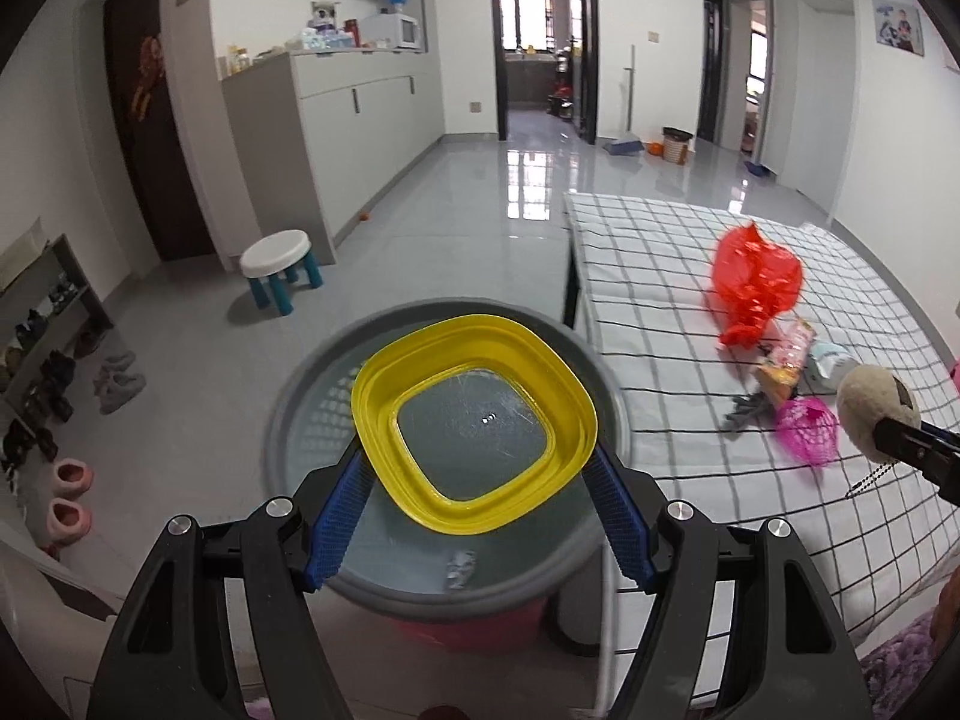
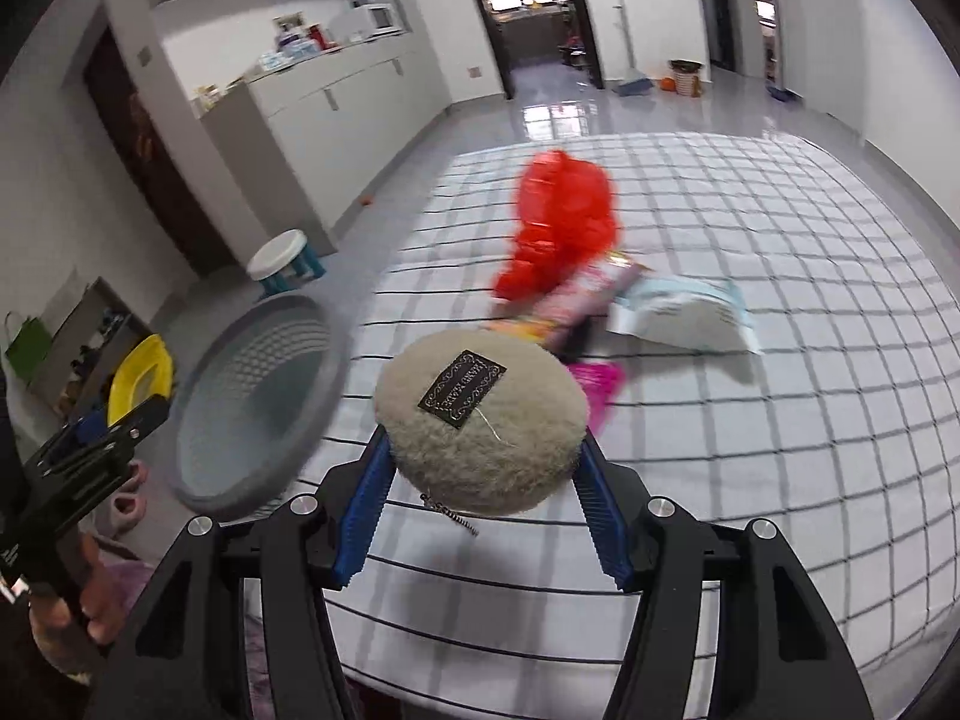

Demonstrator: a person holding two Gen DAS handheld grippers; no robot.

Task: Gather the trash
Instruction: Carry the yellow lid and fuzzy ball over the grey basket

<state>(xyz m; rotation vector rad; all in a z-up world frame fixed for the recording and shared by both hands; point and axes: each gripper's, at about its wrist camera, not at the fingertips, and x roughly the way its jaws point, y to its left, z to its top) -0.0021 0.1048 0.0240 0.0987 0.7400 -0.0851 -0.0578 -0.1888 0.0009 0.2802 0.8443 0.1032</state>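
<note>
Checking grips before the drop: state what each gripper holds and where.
Left gripper clamps the yellow lid by its opposite rim edges. Right gripper squeezes the beige plush across its sides.

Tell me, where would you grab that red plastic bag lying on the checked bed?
Probably at the pinched tip sticking up from the red plastic bag, coming down from above with an open gripper. The bag is loose and crumpled, so its bulging body would likely slip or squash, while the gathered top is narrow enough to pinch. Wrappers crowd its lower end.
</note>
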